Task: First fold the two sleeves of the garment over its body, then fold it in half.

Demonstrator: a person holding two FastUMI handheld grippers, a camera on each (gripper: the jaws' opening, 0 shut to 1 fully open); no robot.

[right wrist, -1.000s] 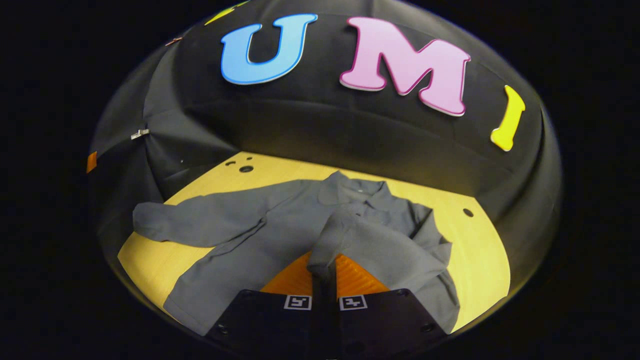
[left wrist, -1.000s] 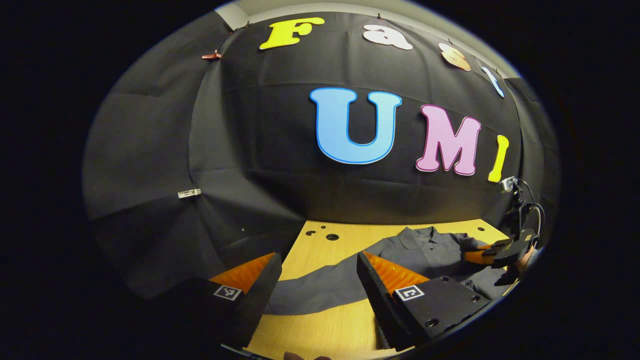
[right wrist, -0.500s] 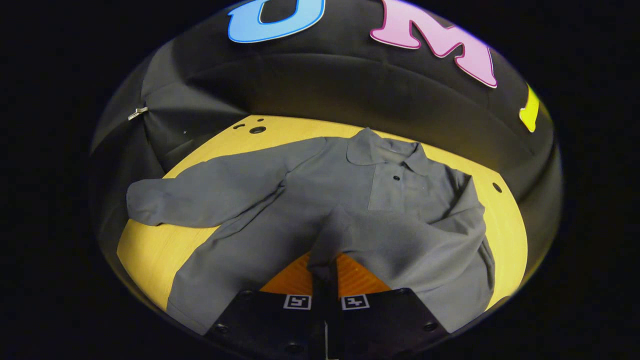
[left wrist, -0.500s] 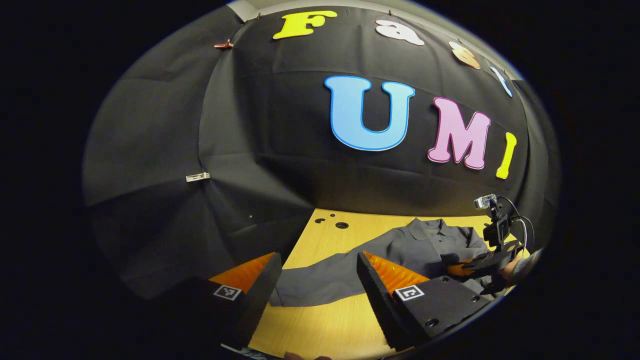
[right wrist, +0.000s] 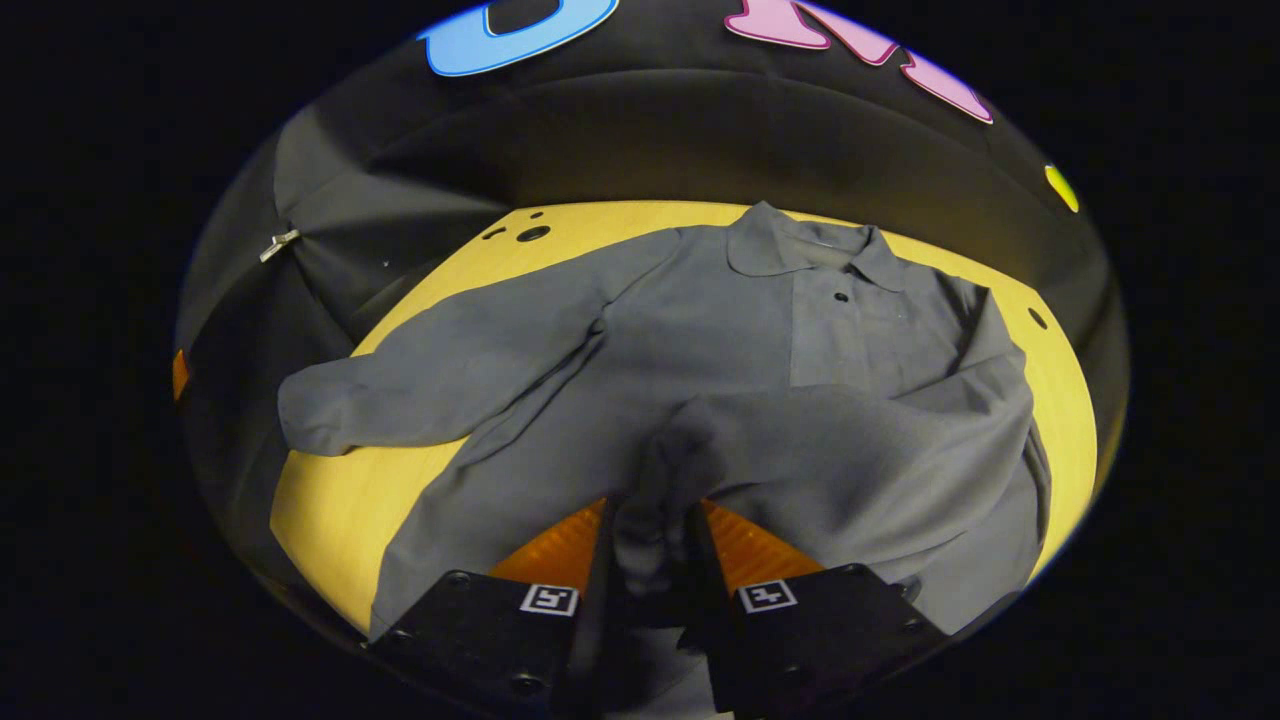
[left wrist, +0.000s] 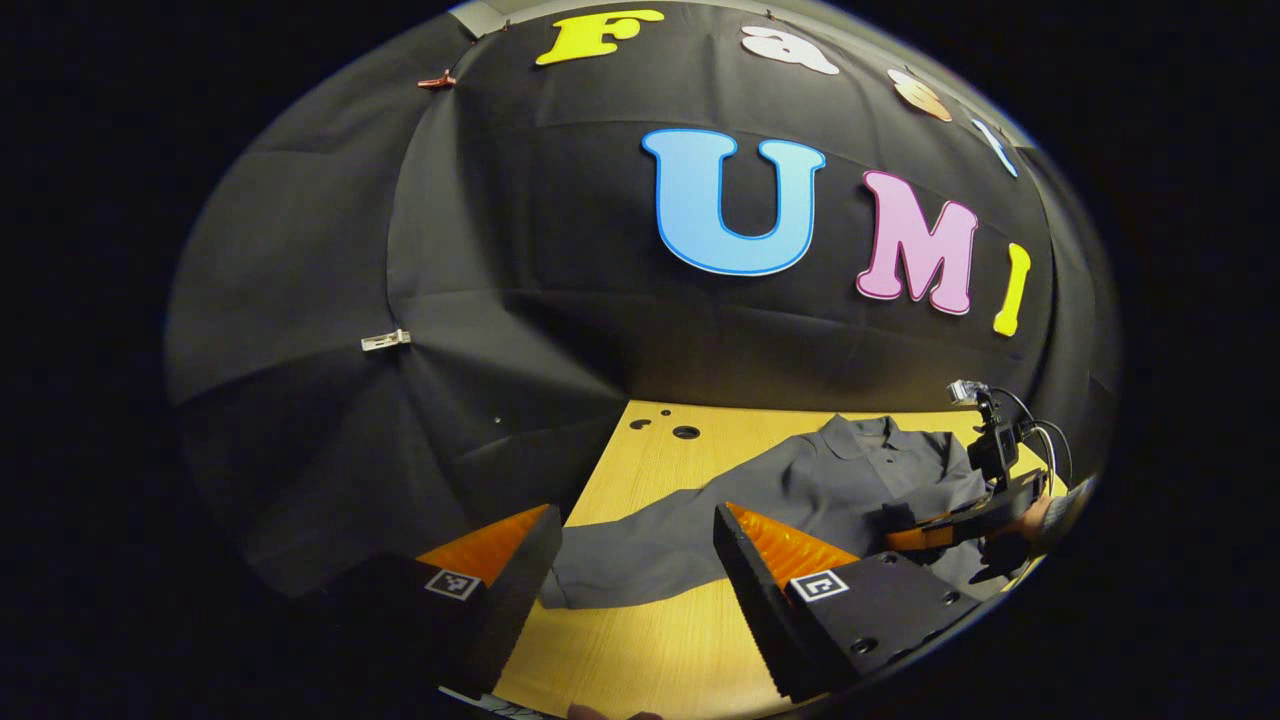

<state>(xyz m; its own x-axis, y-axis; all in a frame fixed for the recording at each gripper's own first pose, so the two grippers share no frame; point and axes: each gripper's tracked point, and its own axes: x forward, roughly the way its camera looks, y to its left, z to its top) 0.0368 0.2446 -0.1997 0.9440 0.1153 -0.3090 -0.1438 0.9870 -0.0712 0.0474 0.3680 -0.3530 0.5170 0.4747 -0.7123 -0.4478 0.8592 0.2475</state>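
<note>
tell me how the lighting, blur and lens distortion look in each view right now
Left gripper view: the fisheye bows the wooden table edge; the grey shirt is dim but sharp, the right tongs small near the rim. Right gripper view: sharp, with the table brightest at the left, the shirt evenly lit without glare, and the folded sleeve shading the body under it.

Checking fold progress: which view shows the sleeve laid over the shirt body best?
Right gripper view: the folded sleeve lies across the shirt, cuff between the right gripper fingers. Left gripper view shows the shirt far off, with that sleeve mostly hidden.
</note>
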